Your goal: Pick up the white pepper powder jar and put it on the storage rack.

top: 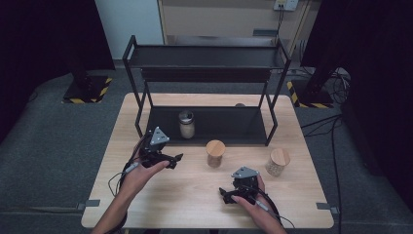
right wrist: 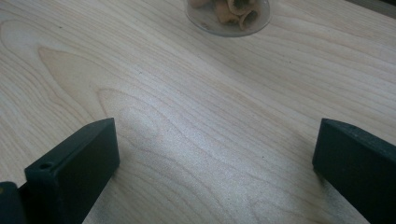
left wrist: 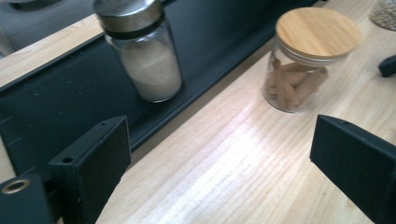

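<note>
With both the left gripper point(top: 176, 159) and right gripper point(top: 225, 195) released and empty, the wood-lidded jar point(top: 215, 153) at the table's point(top: 160, 204) centre, at the left one's three o'clock, could tip if a wide jaw clips it.

grey carpet point(top: 58, 146), dark curtains point(top: 44, 34), wooden table point(top: 195, 204)

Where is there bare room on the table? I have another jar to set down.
Free: the wood between the left gripper and right gripper, and the shelf right of the metal-lidded jar. Crowded: around the two wooden-lidded jars.
</note>
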Demonstrator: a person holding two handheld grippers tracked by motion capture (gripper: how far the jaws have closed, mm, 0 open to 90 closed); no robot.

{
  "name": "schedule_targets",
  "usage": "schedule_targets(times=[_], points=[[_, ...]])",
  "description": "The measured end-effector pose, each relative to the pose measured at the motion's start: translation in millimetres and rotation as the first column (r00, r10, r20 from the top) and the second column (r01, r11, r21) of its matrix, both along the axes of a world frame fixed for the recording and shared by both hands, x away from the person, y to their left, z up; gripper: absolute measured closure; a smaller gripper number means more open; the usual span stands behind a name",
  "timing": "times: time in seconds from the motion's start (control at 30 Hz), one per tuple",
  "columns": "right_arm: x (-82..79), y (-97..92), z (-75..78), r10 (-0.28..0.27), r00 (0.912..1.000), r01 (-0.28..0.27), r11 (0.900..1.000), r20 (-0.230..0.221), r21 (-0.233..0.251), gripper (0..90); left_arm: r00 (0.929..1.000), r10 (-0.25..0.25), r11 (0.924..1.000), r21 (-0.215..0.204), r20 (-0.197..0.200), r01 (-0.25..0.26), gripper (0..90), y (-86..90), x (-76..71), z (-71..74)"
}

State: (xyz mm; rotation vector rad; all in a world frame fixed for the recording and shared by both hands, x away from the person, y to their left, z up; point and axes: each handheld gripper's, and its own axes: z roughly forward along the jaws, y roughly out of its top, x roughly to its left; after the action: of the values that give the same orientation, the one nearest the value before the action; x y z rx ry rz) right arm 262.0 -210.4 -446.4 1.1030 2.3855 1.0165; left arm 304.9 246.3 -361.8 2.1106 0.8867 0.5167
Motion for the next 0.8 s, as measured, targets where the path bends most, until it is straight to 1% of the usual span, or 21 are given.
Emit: schedule_targets(times=[0.1, 0.17, 0.33, 0.6, 0.73, 0.8], points=[[0.0, 0.0, 0.0, 0.000, 1.0000, 0.000, 1.0000, 0.000, 0.000, 0.6, 0.9998, -0.020, 0.9997, 0.018, 0.008, 0.020, 4.0, -5.2, -4.7, -0.7], [0.0, 0.0, 0.0, 0.000, 1.0000, 0.000, 1.0000, 0.000, 0.000, 0.6, 0.9995, -0.031, 0.9993, 0.021, 0.012, 0.030, 4.0, -8.3, -7.4, -0.9], [0.0, 0.0, 0.0, 0.000, 1.0000, 0.000, 1.0000, 0.000, 0.000, 0.6, 0.9988, -0.045, 0.9988, 0.016, 0.017, 0.045, 3.8, -12.8, -12.5, -1.0], [0.0, 0.0, 0.0, 0.000, 1.0000, 0.000, 1.0000, 0.000, 0.000, 0.6, 0.9985, -0.052, 0.9986, -0.003, 0.015, 0.052, 3.7, -10.1, -18.4, -4.0], [0.1, 0.0, 0.1, 0.000, 1.0000, 0.000, 1.0000, 0.000, 0.000, 0.6, 0.9985, -0.054, 0.9985, -0.004, 0.007, 0.054, 3.7, -7.1, -20.4, -8.5], [0.1, 0.0, 0.0, 0.000, 1.0000, 0.000, 1.0000, 0.000, 0.000, 0.6, 0.9987, -0.051, 0.9986, -0.013, 0.001, 0.051, 3.7, -4.1, -21.9, -12.3]])
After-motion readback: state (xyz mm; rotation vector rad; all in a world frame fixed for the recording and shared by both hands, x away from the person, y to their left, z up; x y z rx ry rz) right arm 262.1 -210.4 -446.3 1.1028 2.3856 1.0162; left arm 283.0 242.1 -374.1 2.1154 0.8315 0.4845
